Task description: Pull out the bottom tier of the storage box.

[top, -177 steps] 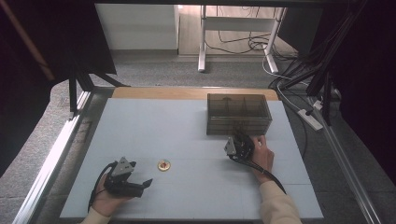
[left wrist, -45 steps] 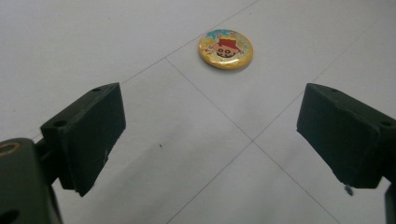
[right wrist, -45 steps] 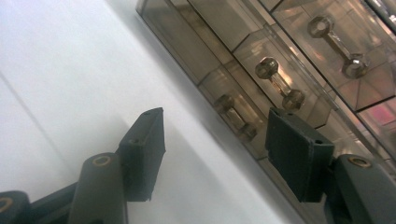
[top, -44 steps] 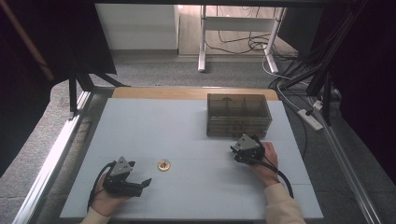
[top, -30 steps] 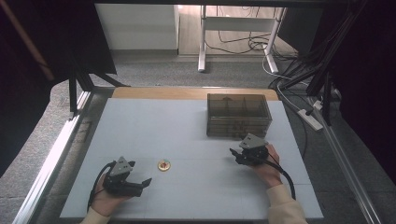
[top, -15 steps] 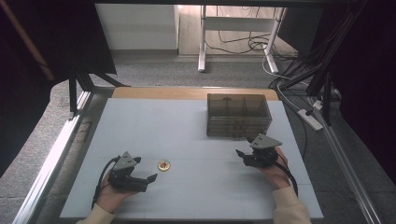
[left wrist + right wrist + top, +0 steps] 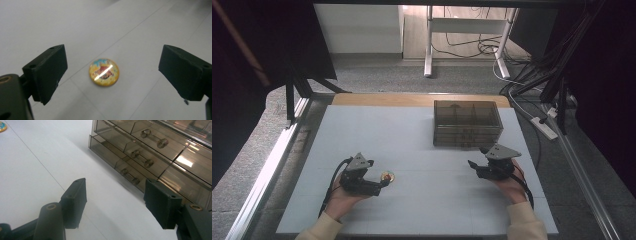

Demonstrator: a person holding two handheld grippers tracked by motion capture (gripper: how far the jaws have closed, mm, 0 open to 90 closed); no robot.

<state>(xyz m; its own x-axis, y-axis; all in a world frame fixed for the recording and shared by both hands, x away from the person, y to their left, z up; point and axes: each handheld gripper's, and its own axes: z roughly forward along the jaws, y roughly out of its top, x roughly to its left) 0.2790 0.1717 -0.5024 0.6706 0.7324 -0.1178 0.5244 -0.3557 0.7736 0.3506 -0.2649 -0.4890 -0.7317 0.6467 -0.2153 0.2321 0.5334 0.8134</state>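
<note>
Left tool (image 7: 110, 72), jaws spread wide, with a small round domed badge (image 7: 104, 72) lying flat on the white table (image 7: 422, 210) between them, touching neither jaw. In the high view the badge (image 7: 387, 176) lies well to the left of the smoked plastic drawer box (image 7: 468, 123). Right tool (image 7: 115, 202), jaws apart and empty, is near the drawer box (image 7: 155, 152), in front of its drawer fronts.

Your high view looks forward and down from above your side of the table (image 7: 422, 210), taking in the whole top. Your left gripper view sits close over the round badge (image 7: 104, 72), looking steeply down. Your right gripper view faces the drawer box (image 7: 150, 150) at close range; both share that badge (image 7: 2, 126) with the high view (image 7: 387, 176)
</note>
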